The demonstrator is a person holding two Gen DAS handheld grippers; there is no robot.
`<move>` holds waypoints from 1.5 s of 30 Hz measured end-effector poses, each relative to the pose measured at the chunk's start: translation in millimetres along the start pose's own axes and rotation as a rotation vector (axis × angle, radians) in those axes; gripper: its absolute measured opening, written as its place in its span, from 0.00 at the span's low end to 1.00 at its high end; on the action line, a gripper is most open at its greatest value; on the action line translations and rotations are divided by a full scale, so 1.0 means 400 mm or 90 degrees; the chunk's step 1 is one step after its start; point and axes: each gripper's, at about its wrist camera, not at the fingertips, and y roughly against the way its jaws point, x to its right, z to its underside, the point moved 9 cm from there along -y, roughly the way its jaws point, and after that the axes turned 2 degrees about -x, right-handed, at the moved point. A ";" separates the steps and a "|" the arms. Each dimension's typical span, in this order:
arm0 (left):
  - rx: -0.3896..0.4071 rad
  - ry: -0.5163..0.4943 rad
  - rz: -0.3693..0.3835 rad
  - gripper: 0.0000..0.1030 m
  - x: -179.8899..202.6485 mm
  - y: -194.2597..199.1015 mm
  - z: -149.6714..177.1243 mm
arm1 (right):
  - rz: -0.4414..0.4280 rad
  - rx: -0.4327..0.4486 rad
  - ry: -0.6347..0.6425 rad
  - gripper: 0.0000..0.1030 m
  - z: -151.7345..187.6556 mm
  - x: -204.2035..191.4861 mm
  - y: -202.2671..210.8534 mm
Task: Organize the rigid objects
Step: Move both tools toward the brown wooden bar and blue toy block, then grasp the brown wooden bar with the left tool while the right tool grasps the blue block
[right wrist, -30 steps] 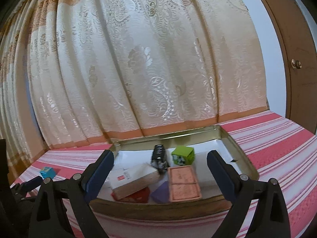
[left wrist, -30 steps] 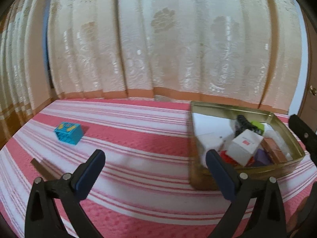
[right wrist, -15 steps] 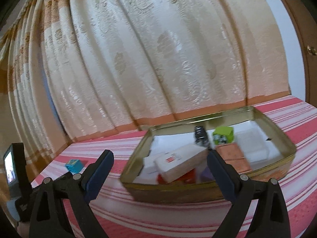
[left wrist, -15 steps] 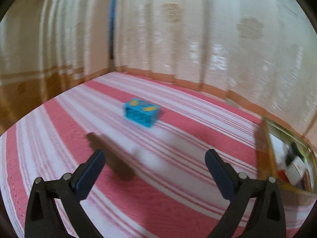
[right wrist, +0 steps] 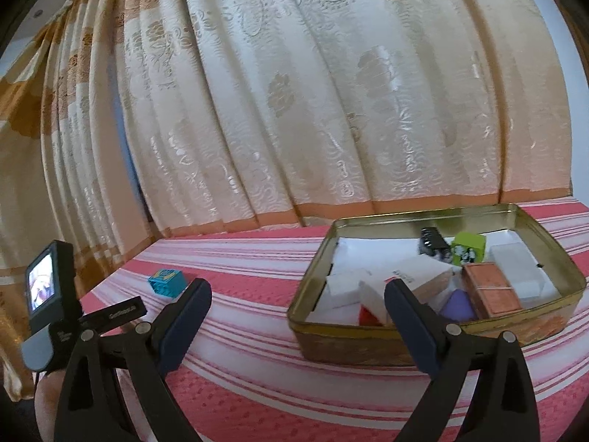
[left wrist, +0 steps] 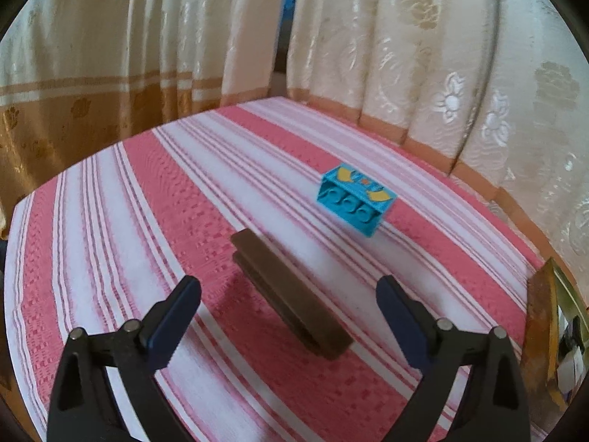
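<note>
Left wrist view has swung off the gold tin [left wrist: 552,335], now only at the right edge, onto the loose pieces. Left tongs [left wrist: 289,307] wide and empty, jaws just narrowing slightly, with the brown bar [left wrist: 291,294] lying between them, untouched; blue toy brick [left wrist: 355,199] beyond, right of centre. Right tongs [right wrist: 298,313] wide, empty, facing the filled tin. Judgement: bar pickup next.

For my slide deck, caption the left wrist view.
Open left gripper above a brown bar, blue block beyond, on striped cloth.
</note>
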 end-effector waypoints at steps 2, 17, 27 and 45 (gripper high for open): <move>-0.020 0.010 0.002 0.91 -0.007 -0.018 0.005 | -0.007 -0.006 0.001 0.94 0.004 -0.007 -0.005; -0.081 -0.099 0.152 0.27 -0.005 -0.097 -0.037 | -0.049 -0.054 0.023 0.94 0.040 -0.107 -0.055; -0.103 -0.210 0.217 0.14 -0.006 -0.143 -0.082 | -0.080 -0.136 0.043 0.94 0.077 -0.234 -0.175; -0.064 -0.130 0.237 0.14 -0.073 -0.143 -0.146 | -0.159 -0.271 0.170 0.94 0.114 -0.446 -0.454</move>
